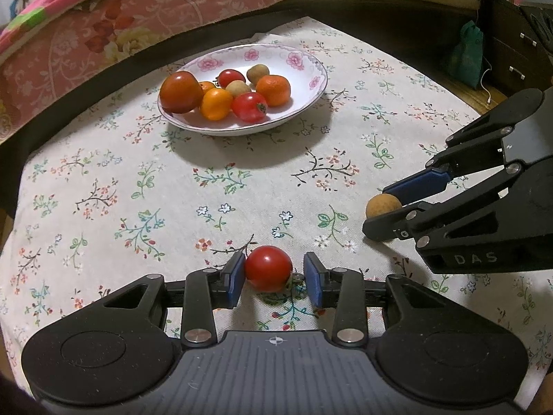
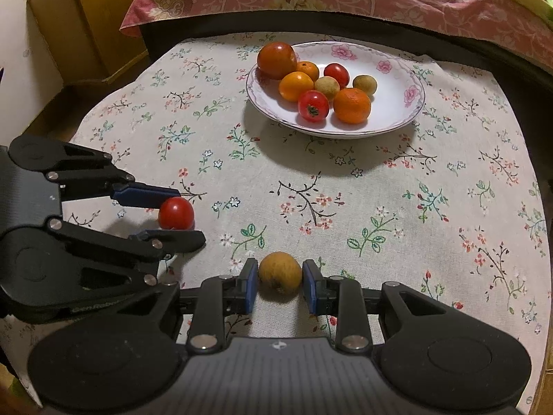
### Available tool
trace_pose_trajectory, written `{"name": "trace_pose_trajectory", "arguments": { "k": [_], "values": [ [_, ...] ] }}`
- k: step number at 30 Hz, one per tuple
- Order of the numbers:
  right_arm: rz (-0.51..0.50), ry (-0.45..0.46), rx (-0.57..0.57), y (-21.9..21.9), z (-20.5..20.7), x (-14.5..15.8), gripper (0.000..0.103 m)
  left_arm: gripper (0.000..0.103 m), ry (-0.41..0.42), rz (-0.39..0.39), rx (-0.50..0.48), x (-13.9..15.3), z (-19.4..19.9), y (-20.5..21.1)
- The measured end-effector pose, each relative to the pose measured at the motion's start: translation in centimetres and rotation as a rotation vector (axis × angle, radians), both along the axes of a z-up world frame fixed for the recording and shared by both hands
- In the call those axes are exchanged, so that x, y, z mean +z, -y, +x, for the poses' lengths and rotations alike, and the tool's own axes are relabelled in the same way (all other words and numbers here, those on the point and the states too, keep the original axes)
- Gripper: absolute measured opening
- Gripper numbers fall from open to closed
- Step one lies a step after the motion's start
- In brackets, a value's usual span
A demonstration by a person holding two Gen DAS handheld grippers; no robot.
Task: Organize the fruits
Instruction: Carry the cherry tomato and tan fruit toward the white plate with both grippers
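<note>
- Left gripper (image 1: 269, 276) brackets a small red tomato (image 1: 268, 268): left pad touching, right pad just clear, so released, likely mid-grasp.
- Right gripper (image 2: 280, 282) clenches a brown longan (image 2: 280, 272), ready for carrying.
- Plate (image 1: 311, 98) of gathered fruit waits ahead of both.

Red tomato (image 1: 268, 268), tan-brown fruit (image 2: 280, 272), pink-flowered white plate (image 1: 304, 65), floral-sprigged cream tablecloth (image 1: 138, 186).
</note>
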State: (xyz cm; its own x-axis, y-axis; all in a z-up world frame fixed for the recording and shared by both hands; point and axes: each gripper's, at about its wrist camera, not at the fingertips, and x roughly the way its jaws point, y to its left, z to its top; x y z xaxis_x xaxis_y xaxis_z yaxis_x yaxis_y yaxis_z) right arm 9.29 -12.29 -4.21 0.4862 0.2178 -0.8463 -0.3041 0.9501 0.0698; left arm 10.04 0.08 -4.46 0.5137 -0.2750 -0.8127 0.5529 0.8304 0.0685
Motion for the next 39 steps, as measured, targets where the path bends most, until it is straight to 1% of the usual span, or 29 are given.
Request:
{"name": "trace_pose_trajectory", "arguments": {
  "k": [7,13,15,20,25,28,29,39],
  "values": [
    [-0.012,0.003,0.003,-0.20,-0.07,0.07,0.028,0.042,0.005,0.002,-0.012,0.23,-0.16,0.29],
    [0.003,0.010,0.005,-0.23,-0.07,0.36,0.028,0.041,0.008,-0.011,-0.005,0.53,0.03,0.25],
    [0.007,0.014,0.005,-0.29,-0.02,0.55,0.028,0.041,0.009,-0.003,-0.007,0.49,0.00,0.32],
    [0.005,0.007,0.000,-0.22,0.05,0.37,0.028,0.042,0.004,0.002,-0.008,0.34,0.00,0.26],
    [0.013,-0.001,-0.009,0.02,0.24,0.25,0.028,0.044,-0.008,0.007,0.003,0.00,0.03,0.11],
    [0.016,-0.001,-0.009,0.04,0.29,0.29,0.028,0.040,-0.008,0.009,0.013,0.04,0.01,-0.05],
    [0.017,-0.001,-0.008,0.01,0.28,0.33,0.028,0.036,-0.007,0.011,0.015,0.06,-0.05,-0.10],
    [0.023,0.018,-0.002,-0.07,0.17,0.86,0.028,0.035,-0.003,0.002,0.051,0.44,-0.53,-0.42]
  ]
}}
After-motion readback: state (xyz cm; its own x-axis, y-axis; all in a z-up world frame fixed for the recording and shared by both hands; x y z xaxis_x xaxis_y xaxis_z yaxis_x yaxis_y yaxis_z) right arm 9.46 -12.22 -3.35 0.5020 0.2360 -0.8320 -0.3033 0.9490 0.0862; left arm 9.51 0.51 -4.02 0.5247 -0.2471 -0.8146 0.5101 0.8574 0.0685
